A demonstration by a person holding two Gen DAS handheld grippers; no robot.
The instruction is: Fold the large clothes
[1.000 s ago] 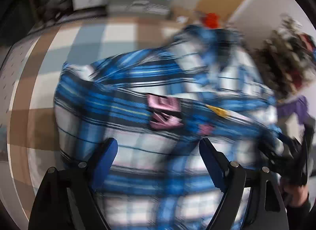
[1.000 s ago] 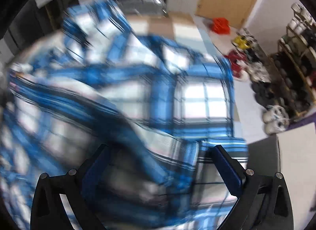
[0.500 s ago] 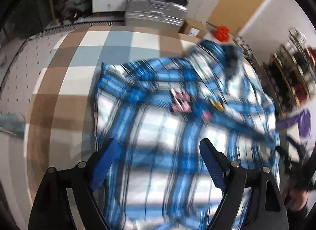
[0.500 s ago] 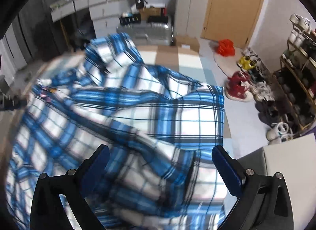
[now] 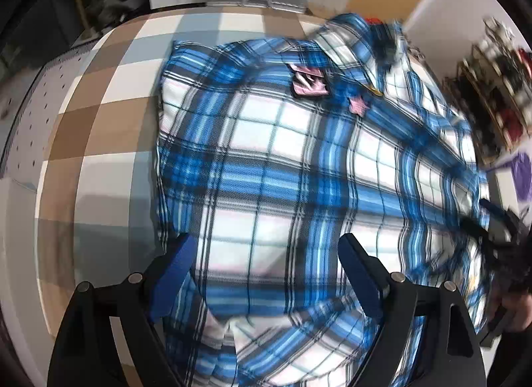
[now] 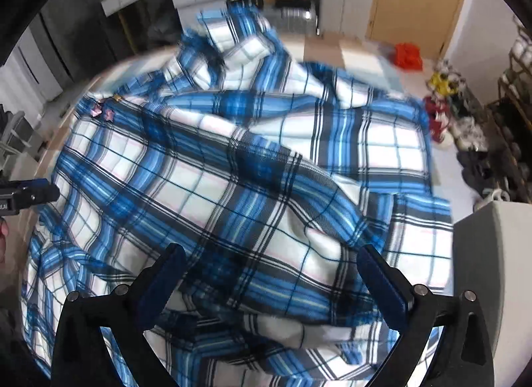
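Mostly the left wrist view is filled by a blue, white and black plaid shirt [image 5: 299, 167], which spreads from the centre of the frame to its right edge over a checked brown, white and grey-blue mat [image 5: 99, 114]. A pink patch [image 5: 309, 82] sits on the shirt in the upper middle. At the bottom the left gripper [image 5: 266, 264] points down at the cloth with its blue-padded jaws standing wide apart and nothing pinched between them. The right gripper shows blurred at the right edge of this view.

From the right wrist view the same shirt [image 6: 252, 167] lies rumpled in loose ridges across the centre, its collar end toward the upper middle. The right gripper [image 6: 269, 274] hovers over it at the bottom, jaws also wide apart, gripping nothing. A red object [image 6: 408, 56] and rows of shoes [image 6: 442, 114] lie on the floor at the upper right.
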